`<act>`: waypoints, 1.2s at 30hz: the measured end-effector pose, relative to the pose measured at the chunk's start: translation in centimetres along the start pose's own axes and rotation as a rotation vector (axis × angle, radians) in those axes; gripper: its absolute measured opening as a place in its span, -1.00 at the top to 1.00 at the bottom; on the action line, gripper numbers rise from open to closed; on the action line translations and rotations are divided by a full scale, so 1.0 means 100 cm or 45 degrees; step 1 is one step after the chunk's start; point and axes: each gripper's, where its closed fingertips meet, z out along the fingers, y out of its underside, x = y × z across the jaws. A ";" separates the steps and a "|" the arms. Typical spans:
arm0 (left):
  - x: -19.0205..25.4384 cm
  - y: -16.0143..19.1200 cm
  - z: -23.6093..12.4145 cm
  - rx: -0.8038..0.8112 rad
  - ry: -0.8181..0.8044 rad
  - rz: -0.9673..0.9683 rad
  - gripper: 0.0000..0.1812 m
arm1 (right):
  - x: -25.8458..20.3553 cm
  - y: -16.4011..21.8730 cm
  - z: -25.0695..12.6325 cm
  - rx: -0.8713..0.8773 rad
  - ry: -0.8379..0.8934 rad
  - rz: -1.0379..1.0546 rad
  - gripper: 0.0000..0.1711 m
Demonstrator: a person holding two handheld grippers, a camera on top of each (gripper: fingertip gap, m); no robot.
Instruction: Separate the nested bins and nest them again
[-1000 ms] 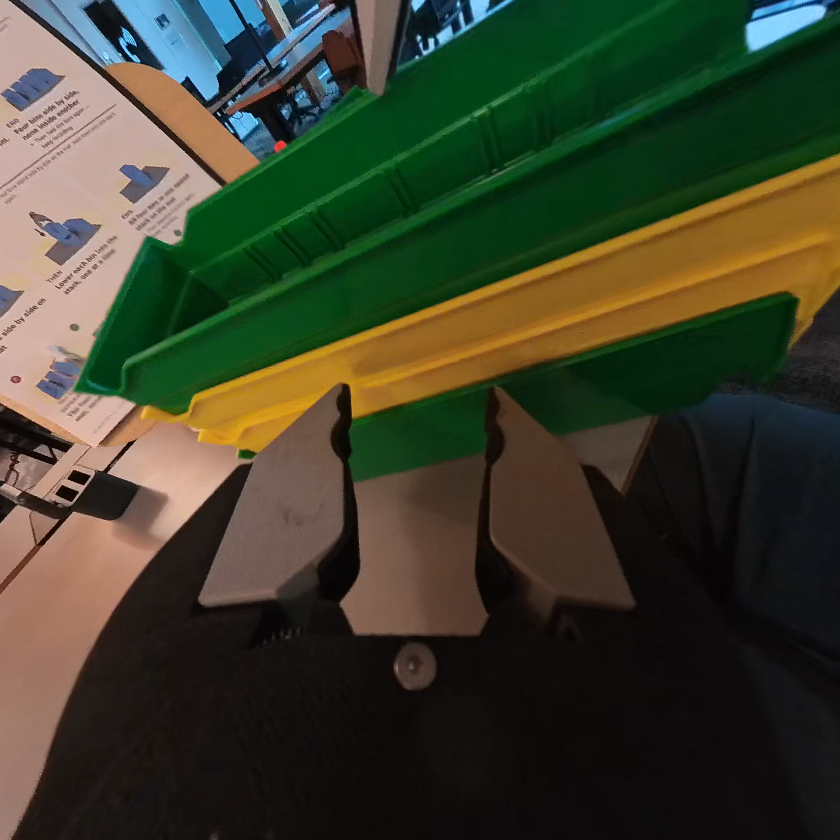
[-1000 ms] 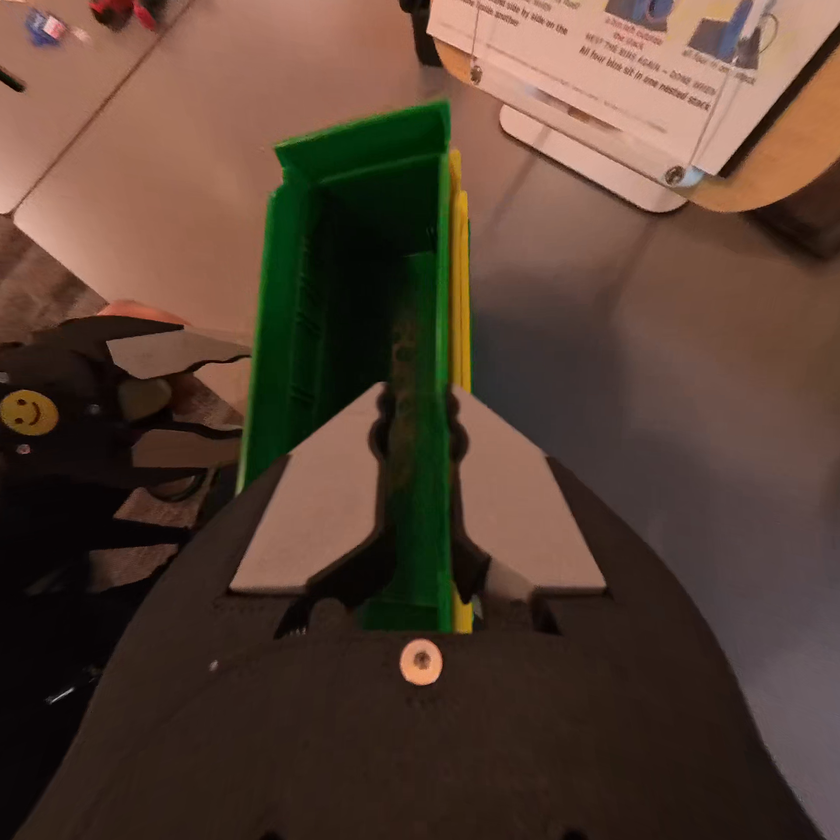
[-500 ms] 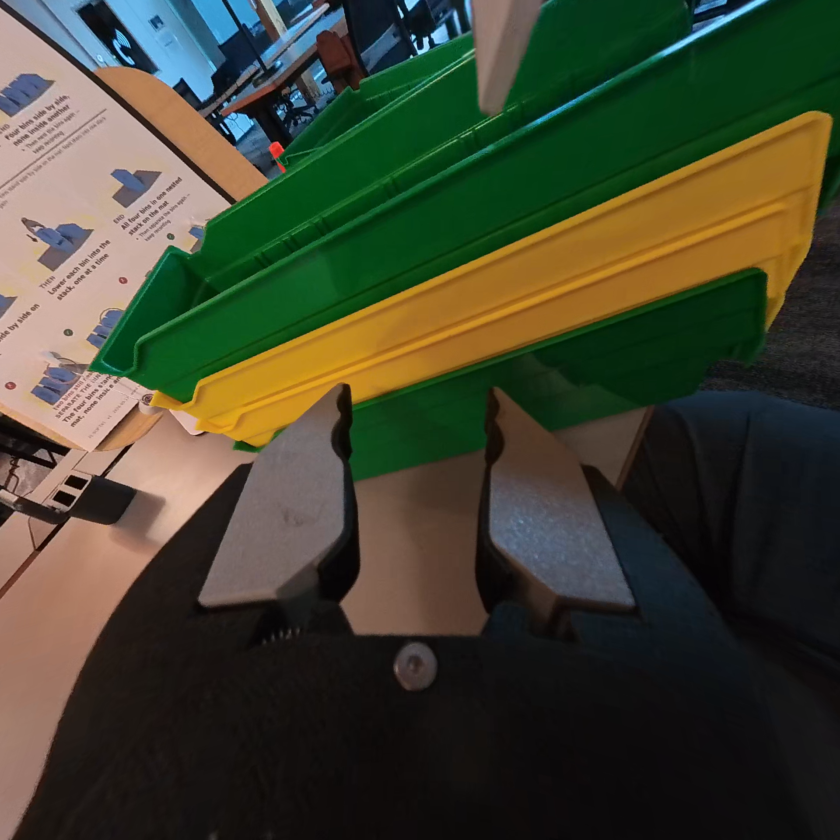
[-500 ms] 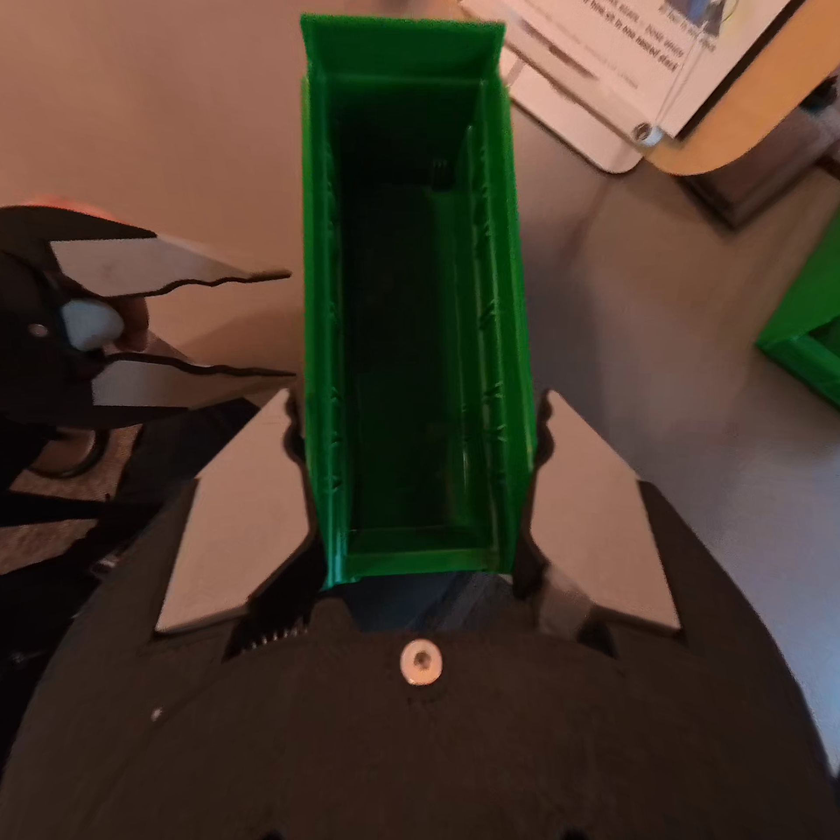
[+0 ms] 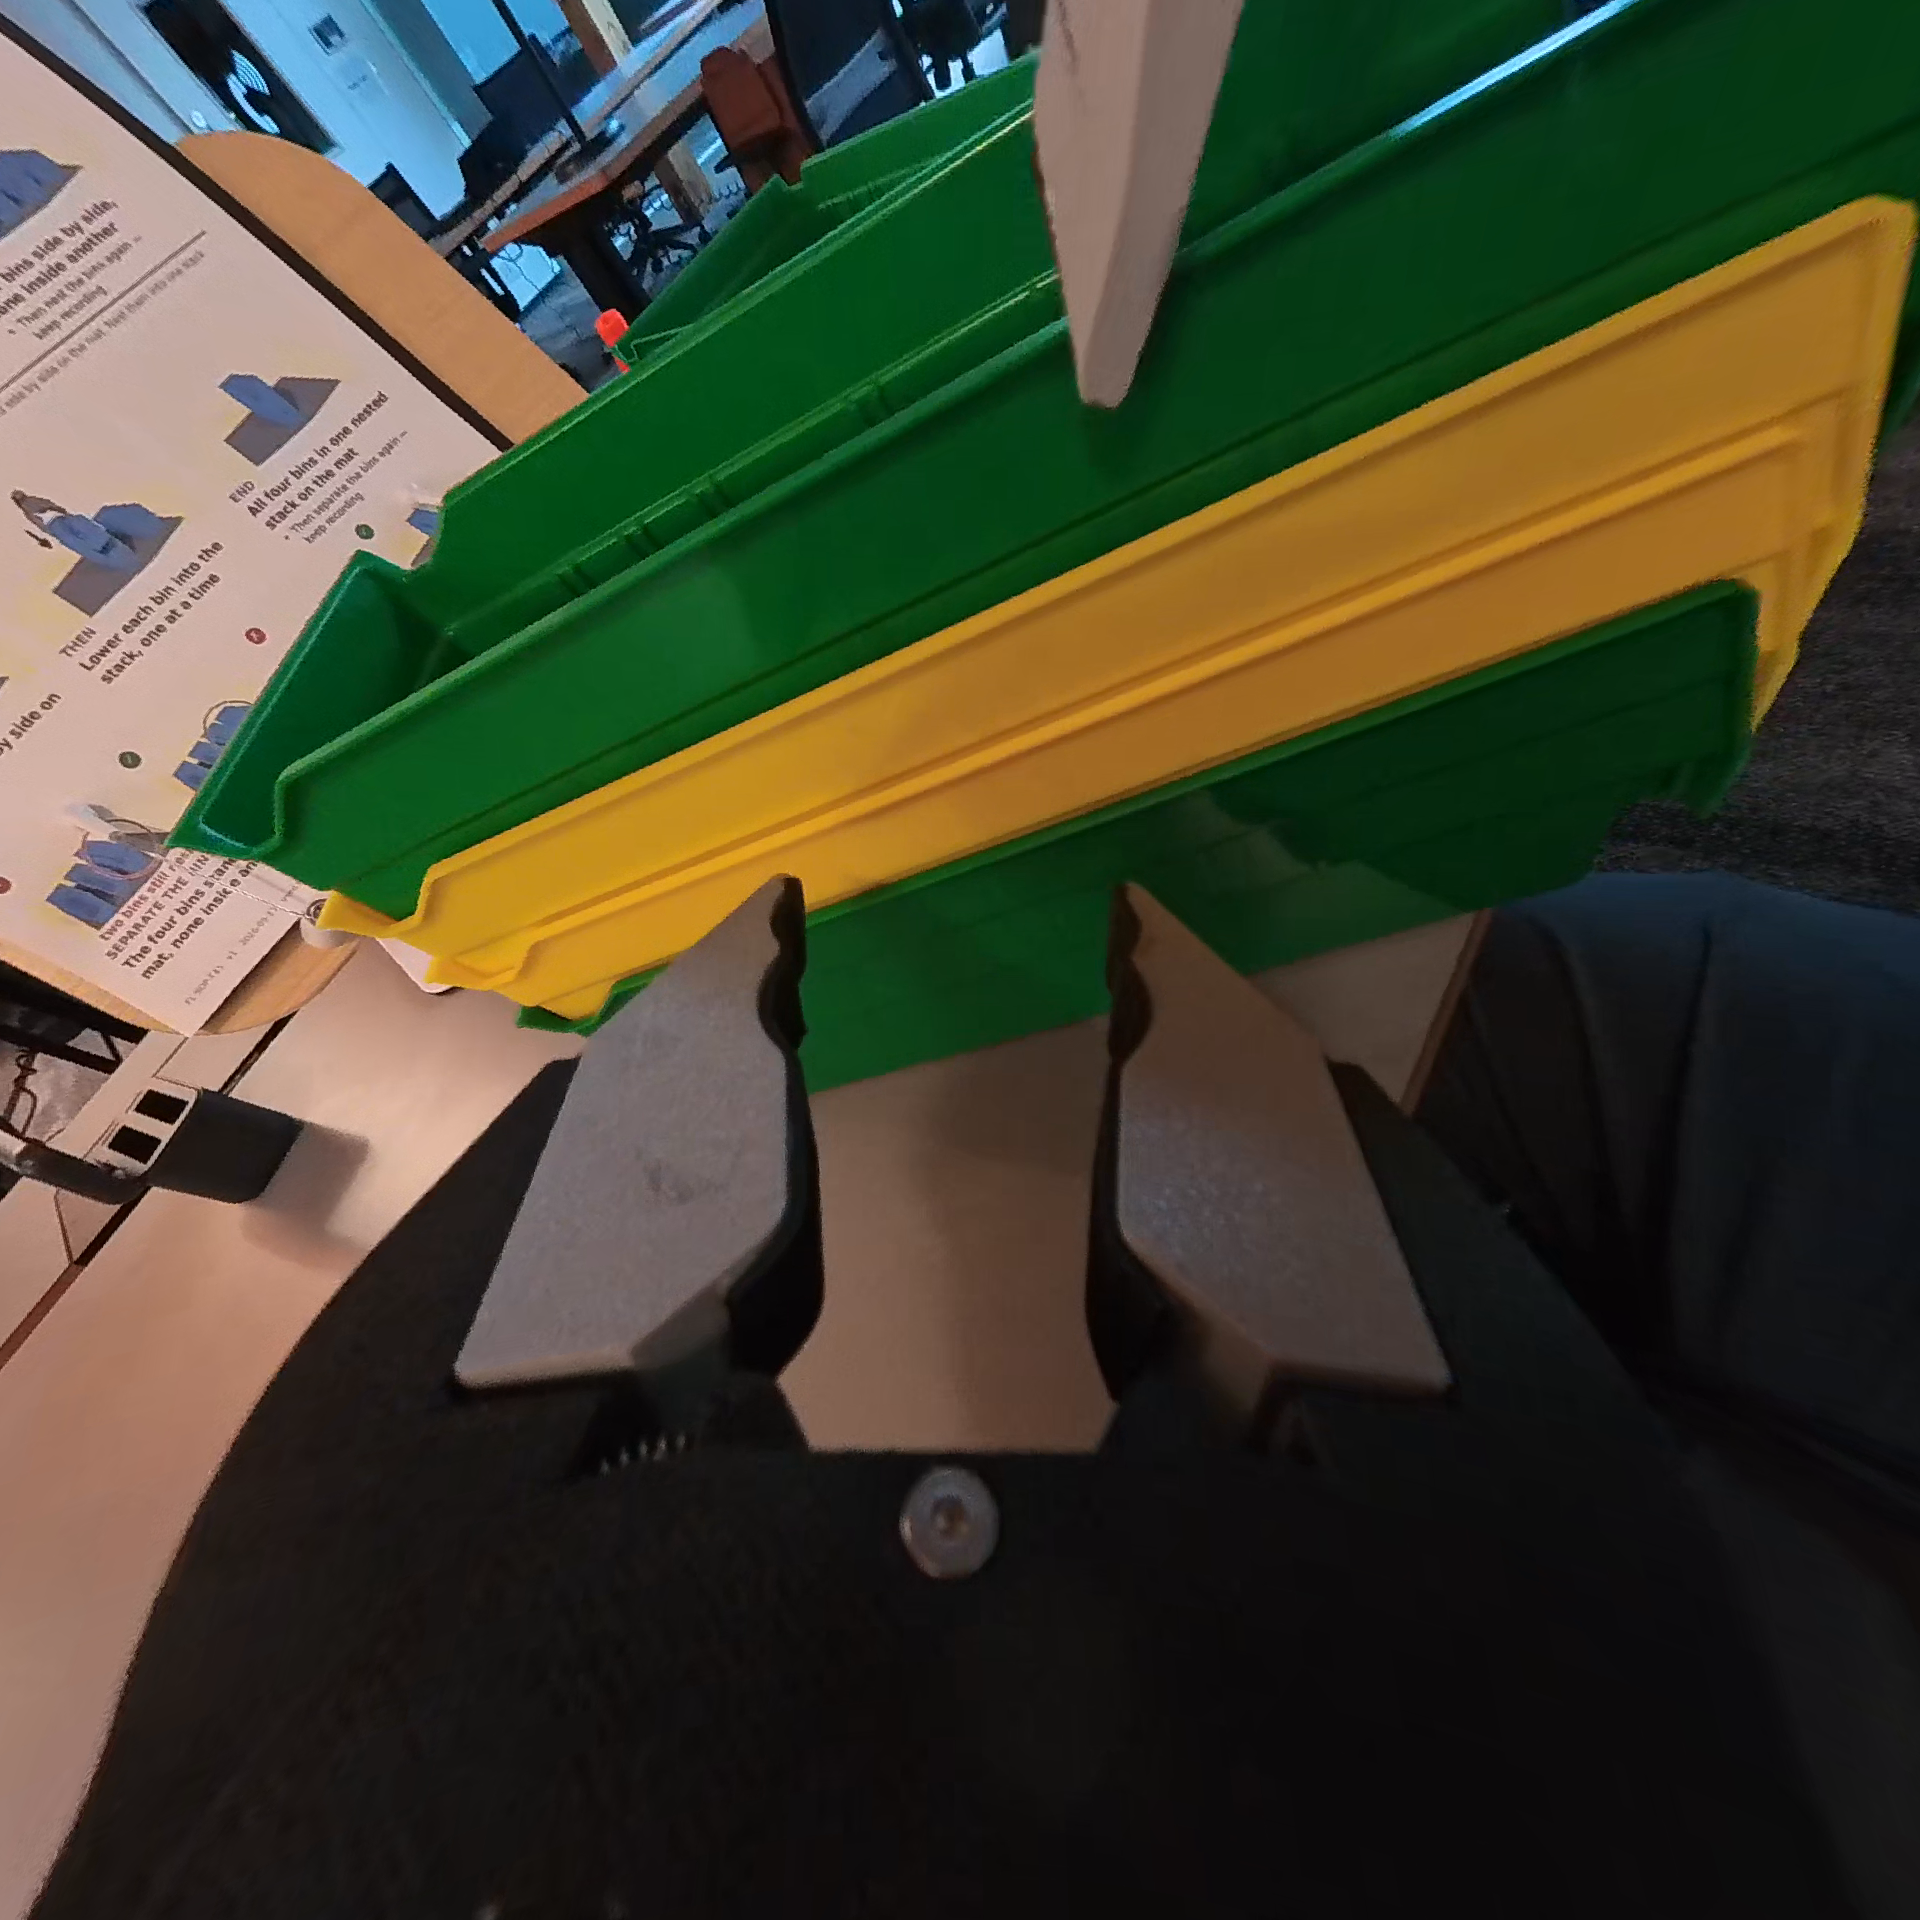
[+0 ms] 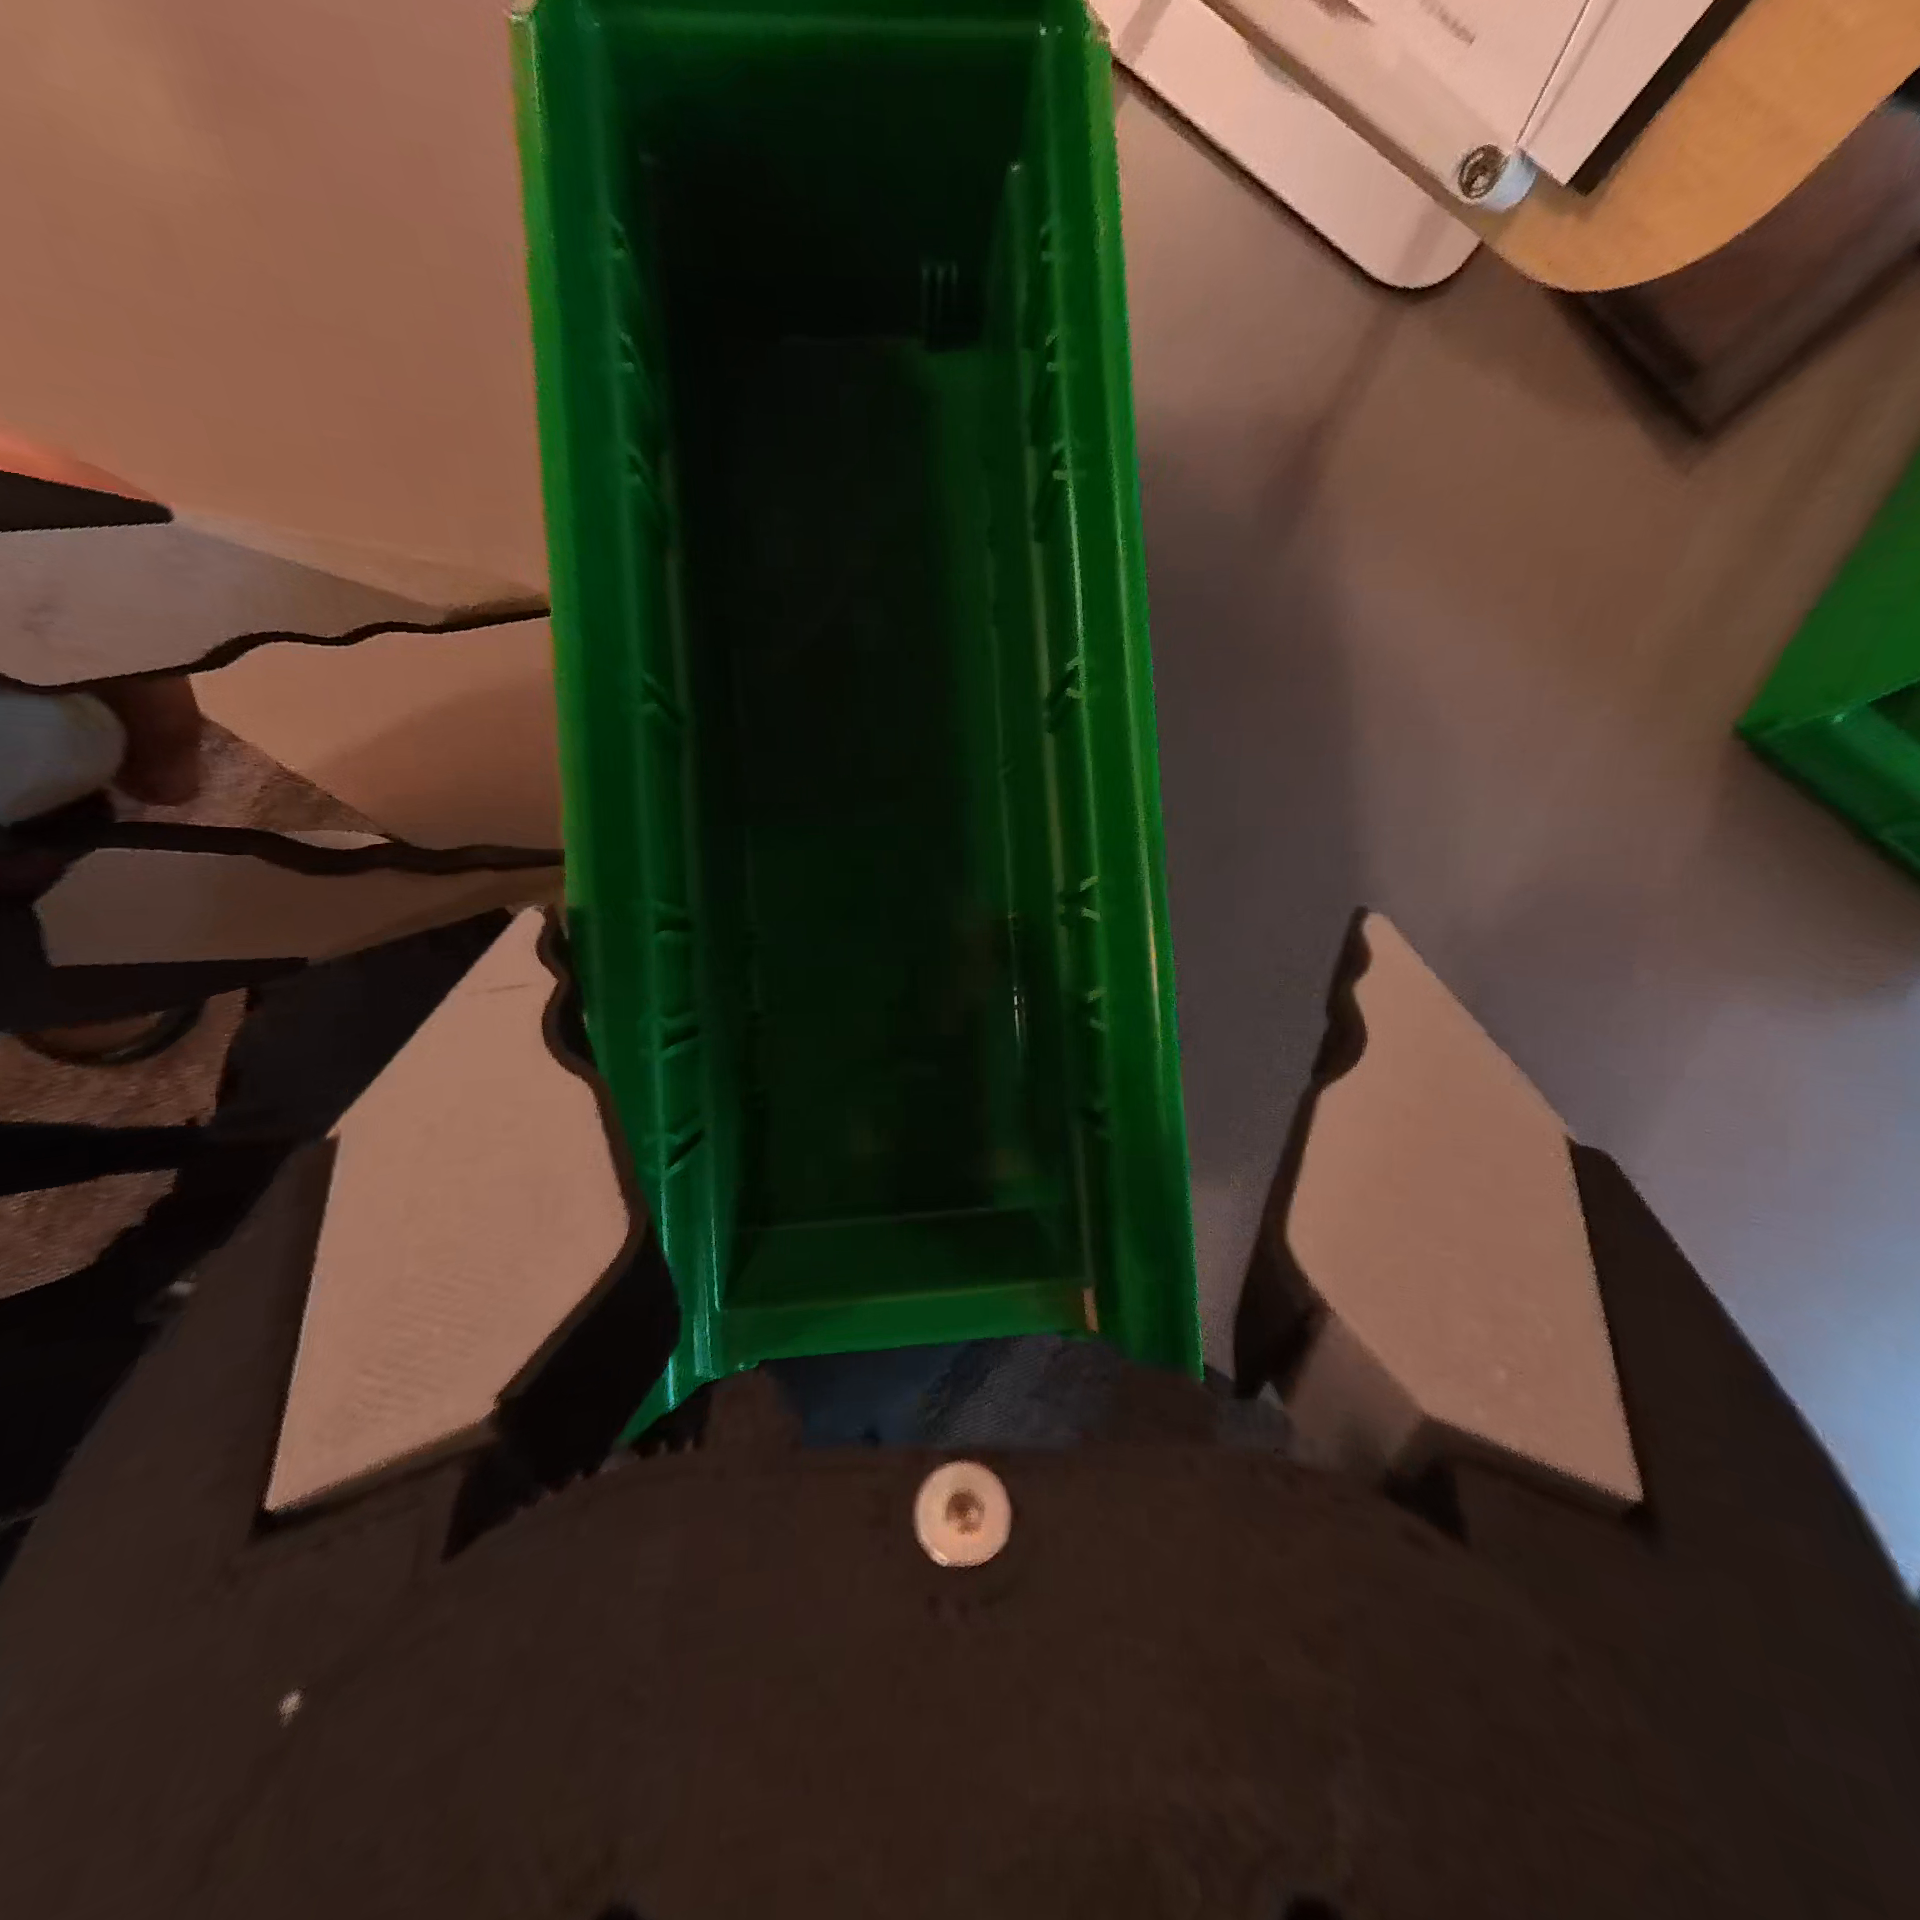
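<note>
- The left tongs (image 5: 956, 904) are released, jaws apart with bare worktop (image 5: 945, 1247) showing between them; their tips sit just beside the long side wall of the nested stack.
- The stack reads, top to bottom, as a green bin (image 5: 831, 644), a yellow bin (image 5: 1195, 686) and a lower green bin (image 5: 1455, 748), all tilted up toward the right, near the worktop's front edge.
- The right tongs (image 6: 956, 935) hang above the stack, spread wider than the top bin, released; the left finger (image 6: 468, 1195) is touching or nearly touching the bin's rim, the right one stands apart.
- From above, the top bin's deep interior is dark and hard to make out.
- Another green bin (image 6: 1849, 748) sits well apart on the worktop, cut off by the picture's right edge.
- An instruction board (image 5: 156, 520) stands just beyond the stack's far end.
- A dark sleeve or trouser leg (image 5: 1714, 1143) fills the space past the worktop edge.
</note>
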 end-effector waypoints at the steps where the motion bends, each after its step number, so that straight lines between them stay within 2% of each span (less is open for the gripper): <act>1: 0.000 0.001 0.000 0.000 0.000 -0.001 0.38 | 0.000 -0.001 0.000 0.004 0.014 -0.014 -0.63; 6: 0.001 0.004 0.003 -0.013 0.009 -0.003 0.39 | -0.006 0.002 0.006 -0.044 -0.079 -0.008 -0.57; 10: 0.001 0.001 0.001 -0.006 0.007 0.002 0.39 | -0.016 0.004 0.007 -0.062 -0.130 -0.028 -0.39; 16: 0.001 0.004 0.003 -0.017 0.009 -0.001 0.39 | -0.017 0.012 0.011 -0.134 -0.056 -0.109 -0.40; 22: 0.001 0.002 0.002 -0.010 0.008 0.004 0.39 | -0.017 0.011 0.009 -0.146 -0.038 -0.164 -0.13; 30: 0.000 0.004 0.003 -0.015 0.008 0.002 0.39 | -0.017 0.005 0.005 -0.096 -0.044 -0.166 -0.08; 36: 0.000 0.006 0.005 -0.021 0.010 0.002 0.39 | -0.019 -0.007 -0.007 -0.022 -0.025 -0.185 -0.12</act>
